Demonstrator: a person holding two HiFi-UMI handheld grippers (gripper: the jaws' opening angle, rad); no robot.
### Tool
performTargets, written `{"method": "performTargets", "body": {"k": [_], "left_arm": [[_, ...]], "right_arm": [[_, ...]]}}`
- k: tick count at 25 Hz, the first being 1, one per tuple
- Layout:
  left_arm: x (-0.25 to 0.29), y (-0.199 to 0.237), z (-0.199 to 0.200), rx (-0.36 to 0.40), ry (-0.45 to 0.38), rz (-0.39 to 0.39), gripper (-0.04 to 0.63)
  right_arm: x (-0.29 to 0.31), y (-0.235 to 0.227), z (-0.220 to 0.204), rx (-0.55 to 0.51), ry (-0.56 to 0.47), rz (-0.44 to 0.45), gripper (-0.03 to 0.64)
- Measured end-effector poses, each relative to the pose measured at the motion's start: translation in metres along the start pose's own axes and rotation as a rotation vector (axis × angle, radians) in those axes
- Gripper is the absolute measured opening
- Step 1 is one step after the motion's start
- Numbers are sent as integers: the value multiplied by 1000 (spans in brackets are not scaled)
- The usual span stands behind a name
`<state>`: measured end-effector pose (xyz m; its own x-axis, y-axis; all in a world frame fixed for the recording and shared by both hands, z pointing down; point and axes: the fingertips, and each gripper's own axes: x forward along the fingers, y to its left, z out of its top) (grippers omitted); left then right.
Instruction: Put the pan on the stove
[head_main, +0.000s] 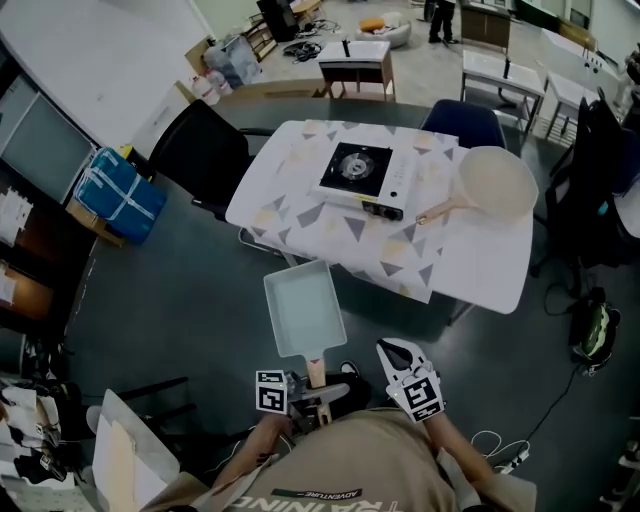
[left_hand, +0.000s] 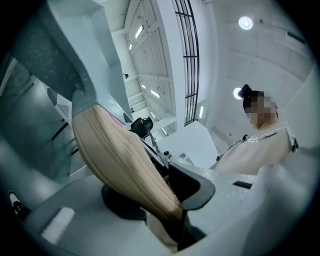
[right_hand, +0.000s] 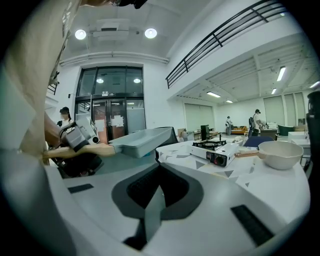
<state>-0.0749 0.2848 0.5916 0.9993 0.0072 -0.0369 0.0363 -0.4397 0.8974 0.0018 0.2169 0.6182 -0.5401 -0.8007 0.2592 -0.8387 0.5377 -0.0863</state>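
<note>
Head view, nearest: the left gripper (head_main: 316, 392) has its jaws closed on the pale wooden handle (head_main: 315, 368) of a grey-blue rectangular metal pan (head_main: 305, 310).
Pan's place: in the air over the floor, well short of the stove on its near side, and not over the tabletop (head_main: 480, 262).
Right gripper (head_main: 392, 350): jaws together on nothing, also well to the near side of the stove.
Left gripper view: the handle (left_hand: 120, 160) runs between the jaws, apparently gripped near its free end, with the pan's underside (left_hand: 65, 55) rising beyond.
Stove (head_main: 362, 178): a white portable single-burner gas stove with a bare black burner.
Beside the stove: a cream round pan (head_main: 497, 185) lies to its right, its wooden handle reaching almost to the stove's near right corner.
Step in hand: probably carrying the rectangular pan to the burner.
Doing it well: grip firmly, since the pan hangs far out from the jaws and could droop. Hold it level and pass above the stove's near edge. Centre it on the burner supports, clear of the cream pan's handle, and settle it flat before letting go.
</note>
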Motion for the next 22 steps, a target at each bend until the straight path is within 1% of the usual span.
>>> {"method": "performTargets", "body": {"k": [4,9,12,17,22], "left_arm": [[-16,7,34,16,-10,-17,132],[-29,18,77,36,7,-47,132],[-41,29,96,38,21,-69,132],[-58,45,123,32,52,-89,133],[-67,59,142,20,54,-95,135]], "right_arm": [[28,2,15,-1,-2,-27,0],[64,-5,45,-35,-17,-68,0],[80,-9,46,-24,-32,-118,0],[99,-13,42,10,-10,-195,0],[124,-21,51,12,2,-206,0]]}}
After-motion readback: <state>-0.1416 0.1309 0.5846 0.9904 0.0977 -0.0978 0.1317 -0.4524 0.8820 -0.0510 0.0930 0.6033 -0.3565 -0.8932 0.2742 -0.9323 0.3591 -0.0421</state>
